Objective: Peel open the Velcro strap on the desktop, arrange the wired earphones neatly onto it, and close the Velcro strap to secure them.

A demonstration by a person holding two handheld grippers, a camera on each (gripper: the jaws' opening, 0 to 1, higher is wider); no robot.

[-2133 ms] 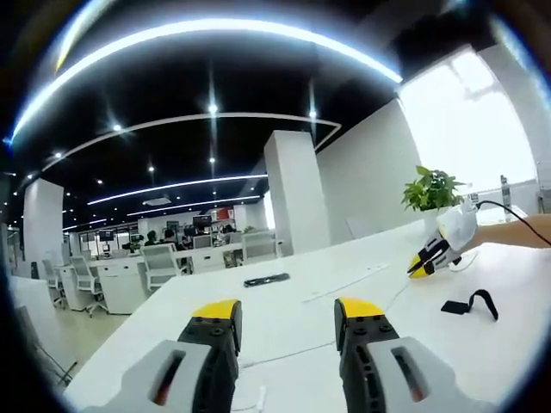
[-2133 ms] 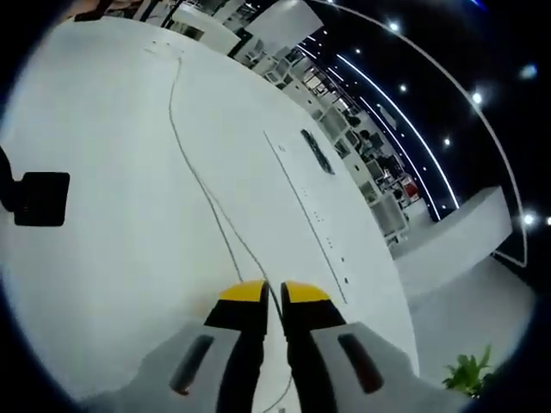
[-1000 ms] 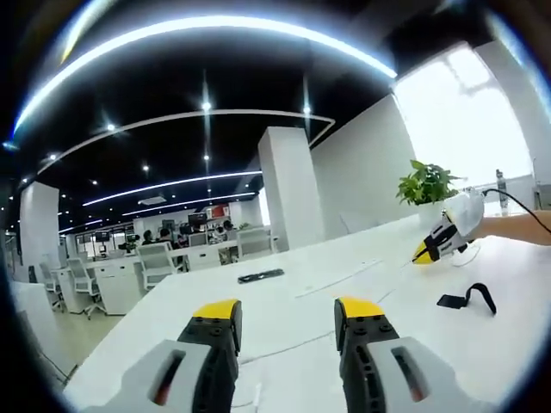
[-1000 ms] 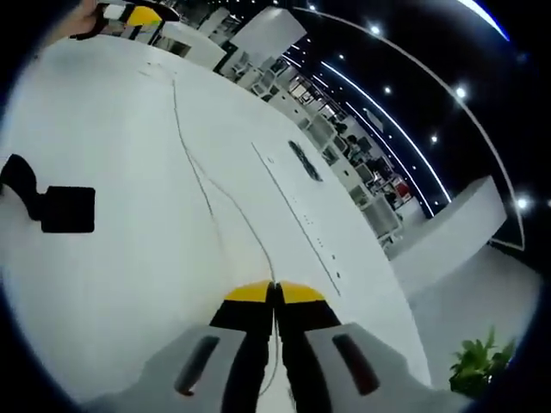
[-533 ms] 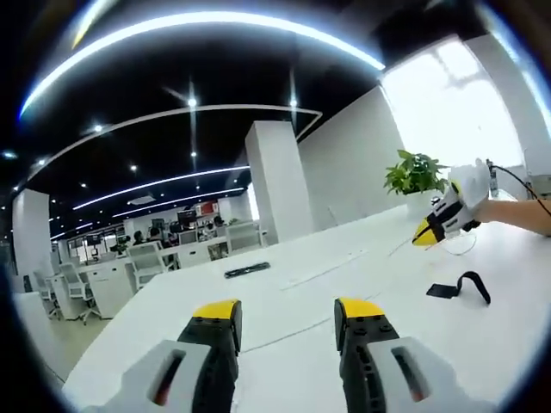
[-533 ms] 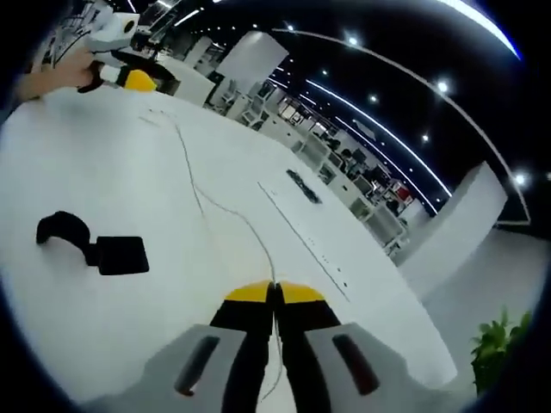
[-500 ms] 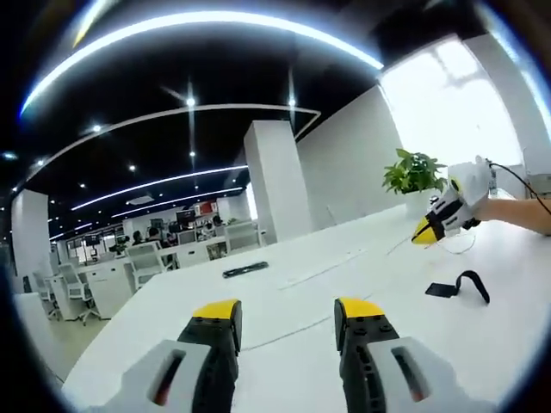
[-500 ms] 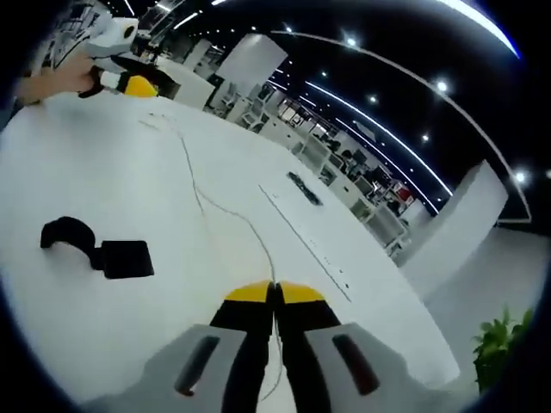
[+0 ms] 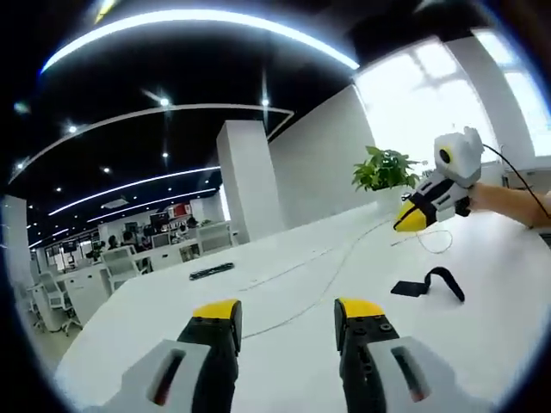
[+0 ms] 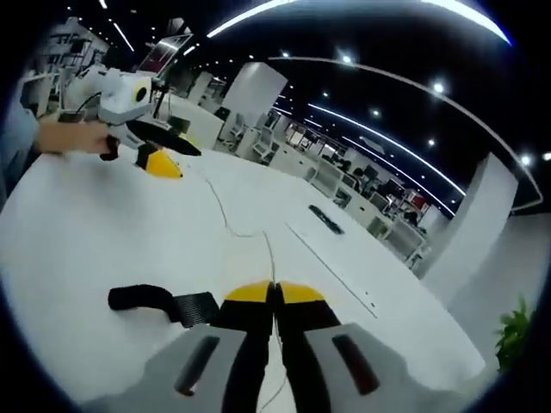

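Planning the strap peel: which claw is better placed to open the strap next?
Left. The right claw is shut on the earphone cable, while the left claw is open and empty. The strap lies on the desk, ahead to its right.

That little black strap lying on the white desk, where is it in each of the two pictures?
Left gripper view: the black strap lies on the white desk at right, below the right tongs.
Right gripper view: the black strap lies at lower left, just left of the yellow tips of the right tongs.
Shared landmark: the thin earphone cable running across the desk.
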